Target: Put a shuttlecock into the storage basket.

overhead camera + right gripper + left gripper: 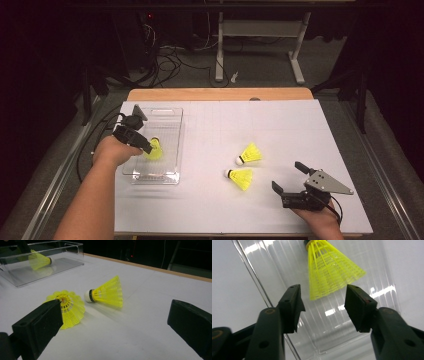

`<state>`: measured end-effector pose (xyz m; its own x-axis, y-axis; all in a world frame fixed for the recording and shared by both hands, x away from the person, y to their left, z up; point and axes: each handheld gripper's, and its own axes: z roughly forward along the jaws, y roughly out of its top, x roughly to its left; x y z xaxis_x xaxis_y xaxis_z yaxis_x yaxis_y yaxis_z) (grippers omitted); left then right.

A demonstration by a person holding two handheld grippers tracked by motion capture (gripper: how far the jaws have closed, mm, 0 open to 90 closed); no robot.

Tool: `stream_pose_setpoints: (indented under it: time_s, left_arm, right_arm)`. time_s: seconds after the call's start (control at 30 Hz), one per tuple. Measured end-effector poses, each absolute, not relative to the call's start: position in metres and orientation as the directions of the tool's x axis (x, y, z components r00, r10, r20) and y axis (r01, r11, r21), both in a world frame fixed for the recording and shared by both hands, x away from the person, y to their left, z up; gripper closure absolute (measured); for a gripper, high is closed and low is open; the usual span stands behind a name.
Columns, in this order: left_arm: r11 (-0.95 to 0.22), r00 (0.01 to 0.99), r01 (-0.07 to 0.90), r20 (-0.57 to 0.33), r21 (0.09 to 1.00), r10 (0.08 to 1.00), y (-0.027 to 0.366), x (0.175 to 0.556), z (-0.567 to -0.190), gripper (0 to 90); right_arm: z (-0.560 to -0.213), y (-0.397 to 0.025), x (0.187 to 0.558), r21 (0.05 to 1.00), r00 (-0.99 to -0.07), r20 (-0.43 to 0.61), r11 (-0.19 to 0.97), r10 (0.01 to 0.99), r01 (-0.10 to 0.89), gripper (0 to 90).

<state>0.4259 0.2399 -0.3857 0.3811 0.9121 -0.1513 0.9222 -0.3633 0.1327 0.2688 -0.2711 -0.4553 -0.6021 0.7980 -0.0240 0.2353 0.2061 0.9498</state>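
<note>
A: Item one, left tongs [145,146]: I have them spread, pinching nothing, poised over the clear tray [170,112] near the bench's [280,120] left edge. One yellow shuttlecock [332,272] lies on the tray floor just beyond their tips, apart from both pads.

B: Item two?

A: Right tongs [289,176]: spread wide, empty, near the bench's front right corner. Two loose shuttlecocks lie on the bench toward its middle, between tray and right tongs: the nearer shuttlecock [68,307] skirt toward me, the farther shuttlecock [106,293] on its side, white cork showing. They sit just beside each other.

B: Risks on file?

A: My judgement: closing on the mesh skirt could crush it or let it spring out. The pair is close, so one pad could knock the neighbour rolling. On the left, lifting carelessly might catch the tray wall and drag the light tray.
</note>
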Motion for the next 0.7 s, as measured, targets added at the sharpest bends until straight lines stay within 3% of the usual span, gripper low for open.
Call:
stream_pose_setpoints:
  time_s: [0.3, 0.53, 0.7]
  left_arm:
    - [-0.393, 0.409, 0.911, -0.163, 0.123, 0.898, 0.236, 0.414, -0.376, 32.1]
    - [-0.412, 0.426, 0.905, -0.186, 0.11, 0.886, 0.237, 0.405, -0.367, 28.5]
    - [-0.422, 0.433, 0.901, -0.181, 0.099, 0.883, 0.235, 0.401, -0.364, 21.1]
  right_arm:
    - [-0.455, -0.27, 0.268, 0.949, -0.602, -0.026, 0.209, 0.798, 0.235, 0.5]
    - [-0.454, -0.27, 0.268, 0.95, -0.601, -0.029, 0.209, 0.799, 0.232, 0.5]
    - [-0.454, -0.27, 0.268, 0.95, -0.601, -0.029, 0.209, 0.799, 0.233, 0.5]
